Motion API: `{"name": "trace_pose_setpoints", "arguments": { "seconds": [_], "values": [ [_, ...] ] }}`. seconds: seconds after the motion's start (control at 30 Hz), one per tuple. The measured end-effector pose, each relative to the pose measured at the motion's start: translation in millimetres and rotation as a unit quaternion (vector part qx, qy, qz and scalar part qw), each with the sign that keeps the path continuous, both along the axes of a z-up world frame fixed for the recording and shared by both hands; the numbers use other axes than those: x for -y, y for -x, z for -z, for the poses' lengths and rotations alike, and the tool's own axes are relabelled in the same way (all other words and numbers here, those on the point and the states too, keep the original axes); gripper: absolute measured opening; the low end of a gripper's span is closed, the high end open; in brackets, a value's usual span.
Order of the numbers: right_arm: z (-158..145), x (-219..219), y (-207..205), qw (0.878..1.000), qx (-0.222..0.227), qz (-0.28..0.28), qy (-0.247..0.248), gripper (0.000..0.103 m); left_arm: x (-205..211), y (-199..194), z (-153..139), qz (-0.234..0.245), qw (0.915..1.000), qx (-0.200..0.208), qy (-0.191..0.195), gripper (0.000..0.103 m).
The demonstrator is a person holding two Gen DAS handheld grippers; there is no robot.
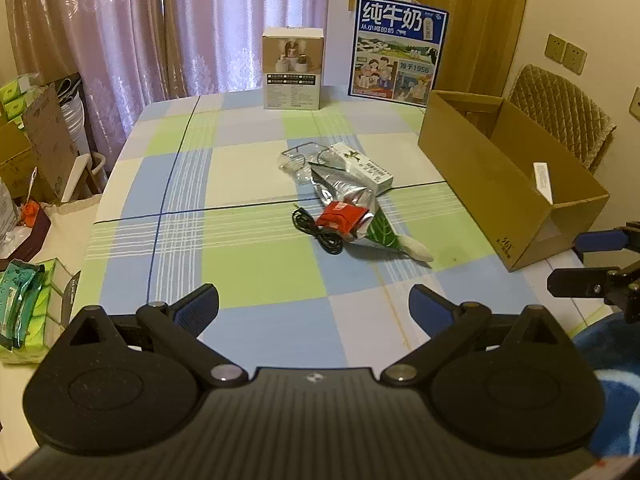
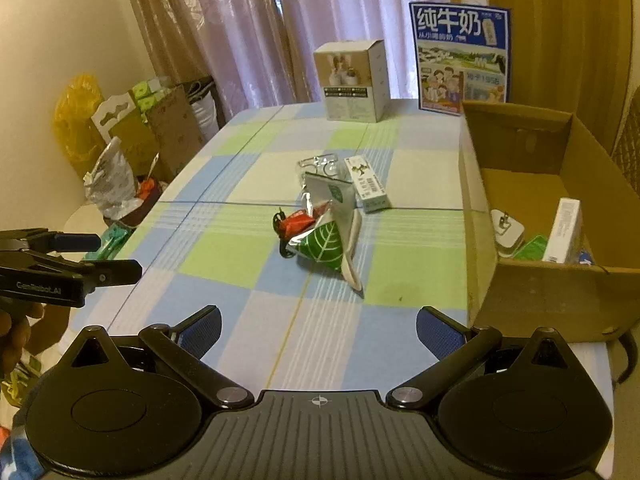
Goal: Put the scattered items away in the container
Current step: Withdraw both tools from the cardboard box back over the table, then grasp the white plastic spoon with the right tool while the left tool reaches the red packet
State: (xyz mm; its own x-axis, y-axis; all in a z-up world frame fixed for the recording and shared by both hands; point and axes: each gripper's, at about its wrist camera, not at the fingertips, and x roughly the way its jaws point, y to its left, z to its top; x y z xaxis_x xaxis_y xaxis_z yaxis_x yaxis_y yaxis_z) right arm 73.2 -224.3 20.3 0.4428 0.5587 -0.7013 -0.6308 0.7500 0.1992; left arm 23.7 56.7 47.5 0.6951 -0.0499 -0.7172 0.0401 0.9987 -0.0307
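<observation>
On the checked tablecloth [image 1: 248,264], well ahead of both grippers, one small heap of scattered items lies near the middle of the table. The left gripper [image 1: 314,308] hangs over the near edge with its two blue-padded fingers spread wide and nothing between them; the heap sits ahead of it and slightly to its right. The right gripper [image 2: 318,330] is likewise spread apart and empty, with the heap straight ahead and the cardboard box [image 2: 520,280] just beside its right finger.

Counted, the heap holds one silver foil pouch [image 1: 348,194], one red packet [image 1: 339,216] resting on it, one coiled black cable [image 1: 318,232] touching the packet's left side, one green leaf-print sachet [image 2: 324,246], one white carton [image 2: 370,188] at the far side, and one clear plastic bag [image 1: 298,158] behind it.

Inside the box, the right wrist view shows one white plug adapter [image 2: 507,232], one upright white carton [image 2: 564,230] and something green between them.

Two boxes stand at the far edge: one white product box [image 1: 293,68] and one blue milk case [image 1: 398,50].
</observation>
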Motion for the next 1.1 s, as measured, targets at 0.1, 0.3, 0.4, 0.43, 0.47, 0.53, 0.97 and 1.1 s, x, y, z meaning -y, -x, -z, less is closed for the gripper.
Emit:
{"name": "trace_pose_setpoints", "arguments": {
  "seconds": [0.1, 0.3, 0.4, 0.43, 0.47, 0.53, 0.97, 1.1],
  "values": [
    [4, -6, -8, 1.0, -0.002, -0.005, 0.005, 0.101, -3, -5, 3, 0.001, 1.0, -0.004, -0.003, 0.1],
    [16, -22, -26, 1.0, -0.007, -0.02, 0.021, 0.101, -7, -21, 14, 0.006, 0.9999, -0.013, -0.003, 0.1],
    [24, -32, -37, 0.999, -0.014, -0.032, 0.032, 0.101, -8, -30, 20, 0.009, 0.9998, -0.018, -0.002, 0.1],
    [27, -36, -41, 0.999, -0.016, -0.036, 0.037, 0.101, -8, -33, 22, 0.009, 0.9998, -0.019, -0.002, 0.1],
    [30, -39, -46, 0.998, -0.018, -0.039, 0.042, 0.101, -8, -36, 24, 0.01, 0.9997, -0.022, -0.002, 0.1],
    [36, -45, -55, 0.997, -0.02, -0.044, 0.054, 0.1, -8, -43, 29, 0.014, 0.9995, -0.027, -0.005, 0.1],
    [85, -71, -99, 0.991, -0.045, -0.074, 0.103, 0.071, 3, -92, 63, 0.079, 0.9952, -0.047, -0.034, 0.099],
    [100, -76, -112, 0.991, -0.054, -0.071, 0.103, 0.06, 7, -107, 74, 0.091, 0.994, -0.052, -0.031, 0.099]
  ]
}}
